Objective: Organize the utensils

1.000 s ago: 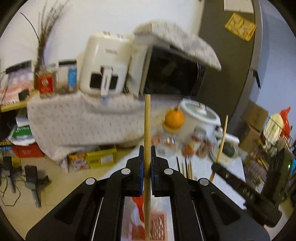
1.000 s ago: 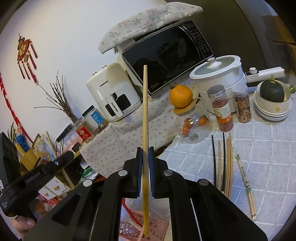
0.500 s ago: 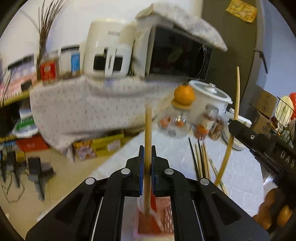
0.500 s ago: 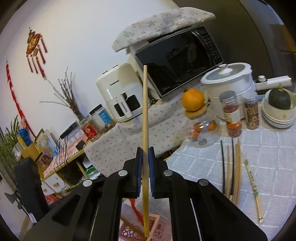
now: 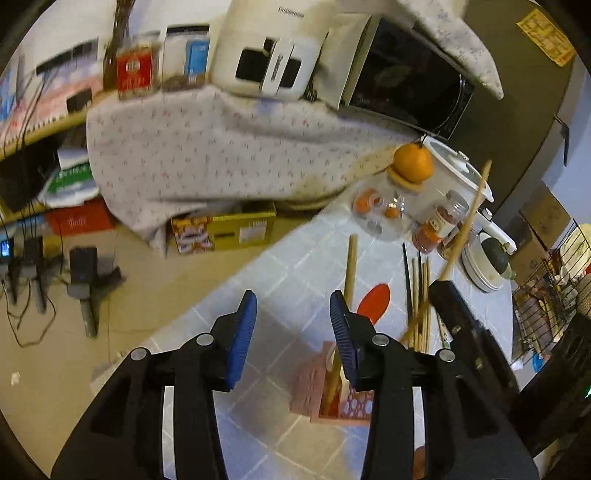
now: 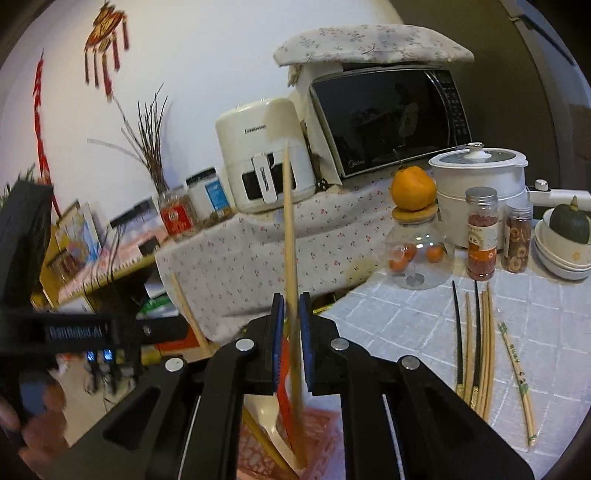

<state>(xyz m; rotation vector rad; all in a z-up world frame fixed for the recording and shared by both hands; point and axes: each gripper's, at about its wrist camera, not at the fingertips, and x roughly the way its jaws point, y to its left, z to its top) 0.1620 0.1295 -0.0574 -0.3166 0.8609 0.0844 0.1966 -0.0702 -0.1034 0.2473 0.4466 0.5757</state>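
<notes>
left tool (image 5: 291, 310): we've just opened, chopstick (image 5: 349, 269) dropped in pink holder (image 5: 306, 387) | right tool (image 6: 291, 325): jaws easing apart, second chopstick (image 6: 290, 236) between them | risk: it tips, misses holder

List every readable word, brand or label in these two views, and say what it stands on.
"Midea": lower front edge of the black-fronted microwave oven.
Cream air fryer: brand line and handle print blurred.
Red-labelled glass jar, paper-sleeved chopsticks, yellow paper notice: print too small to read.
Left tool, jaws just opened with nothing between them: white print on its body is blurred.
</notes>
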